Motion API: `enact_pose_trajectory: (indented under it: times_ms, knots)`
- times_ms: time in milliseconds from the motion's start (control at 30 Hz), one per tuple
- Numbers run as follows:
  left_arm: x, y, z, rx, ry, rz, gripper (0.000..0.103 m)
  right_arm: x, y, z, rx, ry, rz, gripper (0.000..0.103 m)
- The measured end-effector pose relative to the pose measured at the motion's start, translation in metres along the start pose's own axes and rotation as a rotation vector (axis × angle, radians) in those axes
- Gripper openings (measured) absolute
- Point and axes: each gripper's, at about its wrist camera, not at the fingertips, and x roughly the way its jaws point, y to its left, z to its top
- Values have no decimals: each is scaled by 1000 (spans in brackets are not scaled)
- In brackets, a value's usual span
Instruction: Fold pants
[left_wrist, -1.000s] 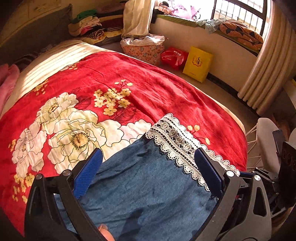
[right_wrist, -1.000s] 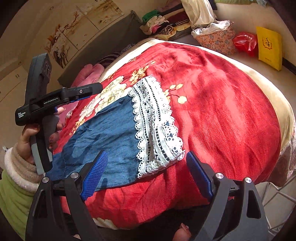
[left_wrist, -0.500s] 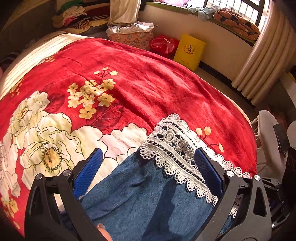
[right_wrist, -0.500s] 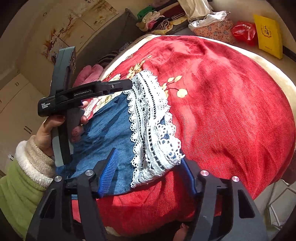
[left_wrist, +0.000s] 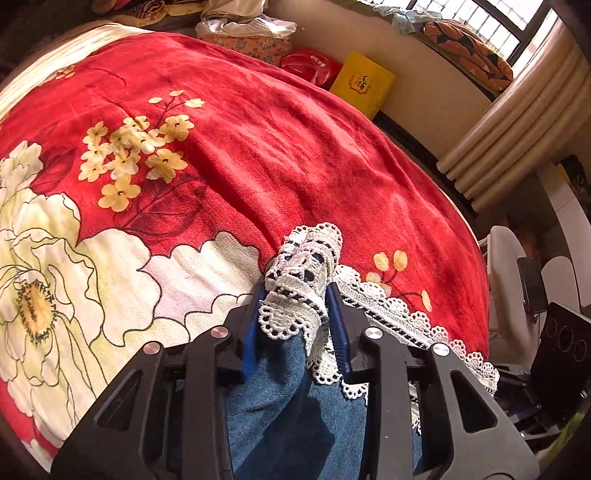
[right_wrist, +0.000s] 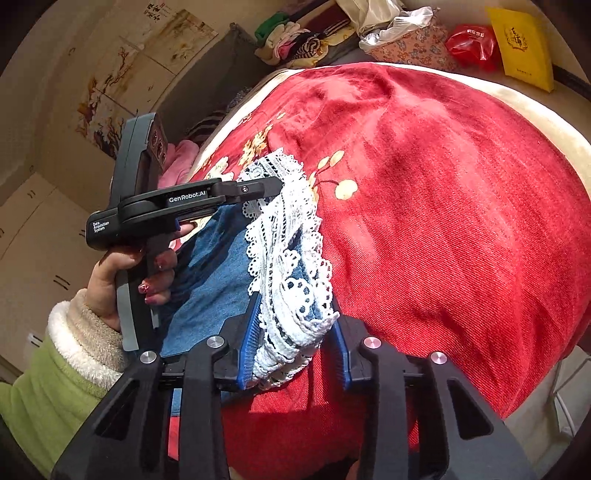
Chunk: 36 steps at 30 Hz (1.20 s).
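Blue denim pants (left_wrist: 295, 413) with white lace hem (right_wrist: 291, 295) lie low-centre on our red floral blanket (left_wrist: 295, 147); closing left gripper (left_wrist: 295, 321) and right gripper (right_wrist: 295, 343) pinch bunched lace, so we lift both together.

left hand-held gripper (left_wrist: 295, 306) closing, pinching pants' lace hem (left_wrist: 303, 273)

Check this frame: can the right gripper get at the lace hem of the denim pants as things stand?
Probably yes. The right gripper is closing with the bunched lace hem already between its blue pads, nothing blocking. The left gripper is closing on the hem's other end, well clear of it.
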Motion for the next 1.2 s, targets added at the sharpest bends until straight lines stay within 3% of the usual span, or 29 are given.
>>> enact_pose_trajectory:
  times_ms: [100, 367, 600, 867, 967, 1100, 1133, 1200]
  knots:
    - [-8, 0, -2, 2, -17, -16, 16, -2, 4, 1, 0, -9, 3, 22]
    - [-53, 13, -4, -21, -132, -121, 16, -21, 46, 3, -115, -80, 41, 22]
    - [-116, 36, -31, -44, -269, -182, 16, -27, 109, -5, -289, -94, 114, 22]
    - [-151, 82, -95, -155, -351, -170, 18, 23, 176, -46, -500, 33, 155, 22]
    - [-156, 104, -121, -231, -373, -164, 22, 49, 189, -64, -547, 100, 147, 22]
    - [-166, 125, -152, -340, -406, -169, 37, 73, 203, -90, -631, 152, 109, 23]
    - [-170, 128, -157, -354, -415, -166, 42, 77, 205, -94, -640, 159, 109, 24]
    - [-176, 137, -170, -413, -433, -194, 61, 84, 209, -100, -651, 179, 106, 24]
